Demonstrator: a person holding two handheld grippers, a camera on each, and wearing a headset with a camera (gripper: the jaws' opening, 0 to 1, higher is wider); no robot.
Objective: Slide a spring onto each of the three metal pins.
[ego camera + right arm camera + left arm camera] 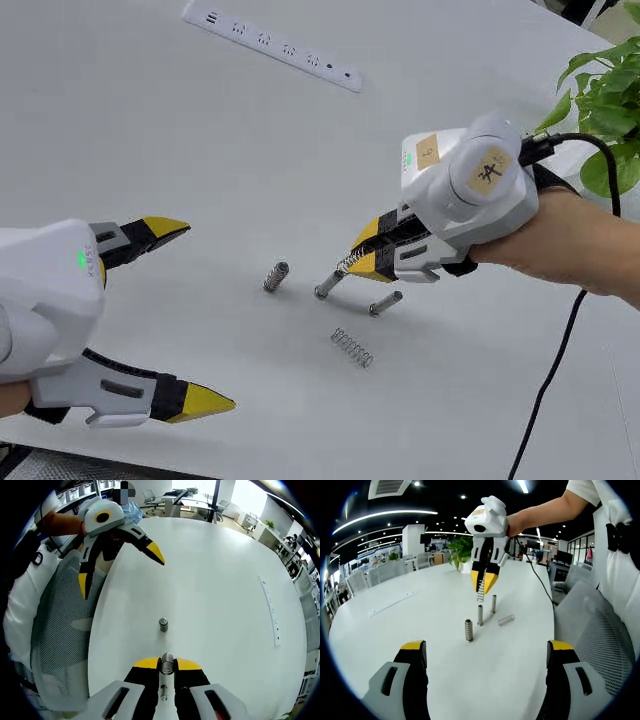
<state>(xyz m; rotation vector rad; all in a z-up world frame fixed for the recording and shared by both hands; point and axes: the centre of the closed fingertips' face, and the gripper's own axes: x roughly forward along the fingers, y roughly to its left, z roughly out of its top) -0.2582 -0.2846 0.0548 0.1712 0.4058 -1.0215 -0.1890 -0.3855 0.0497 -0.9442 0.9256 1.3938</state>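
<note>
Now the right gripper [483, 582] pinches a spring [167, 663], likely light and easily kinked, by its top coils above the middle pin [328, 285], lower end free; the left gripper [210, 318] hangs spread.

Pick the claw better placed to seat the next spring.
Right: the right claw is shut on a spring just above a bare pin; the left claw hangs open, farther off.

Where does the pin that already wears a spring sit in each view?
Head view: sprung pin, centre, left of the held spring.
Left gripper view: sprung pin, centre, below the held spring.
Right gripper view: sprung pin, centre, beyond the held spring.
Shared landmark: the held spring in the right gripper.
</note>
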